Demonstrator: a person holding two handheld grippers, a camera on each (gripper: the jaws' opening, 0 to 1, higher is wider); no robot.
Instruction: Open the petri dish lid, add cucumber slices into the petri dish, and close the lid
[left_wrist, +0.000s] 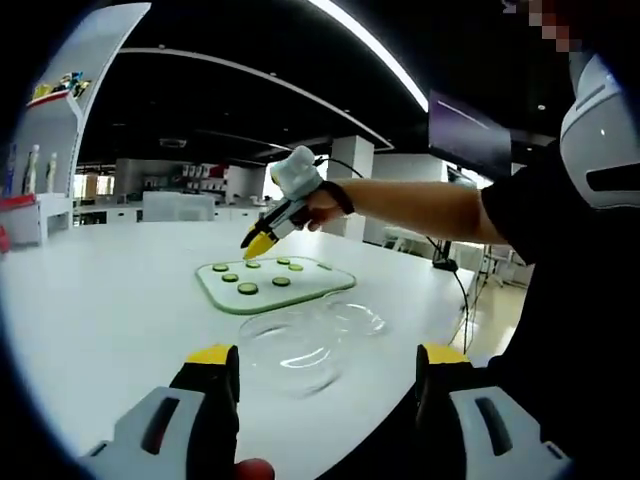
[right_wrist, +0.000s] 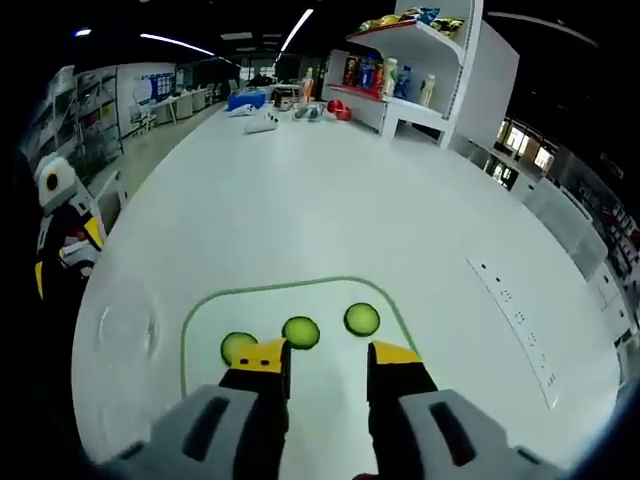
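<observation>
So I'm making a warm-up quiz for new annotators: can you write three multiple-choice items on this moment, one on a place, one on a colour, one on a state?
1. Where do the cucumber slices lie?
A. in the petri dish
B. on the green-edged cutting board
C. on the bare table

2. What colour are the jaw tips of the right gripper?
A. yellow
B. red
C. blue

3. How does the left gripper stand?
A. shut on the lid
B. shut on a slice
C. open, holding nothing

Answers:
1 B: the slices sit inside the cutting board rim, behind the clear petri dish.
2 A: both tips over the board are yellow.
3 C: its jaws stand wide apart with only table and glass between them.
</observation>
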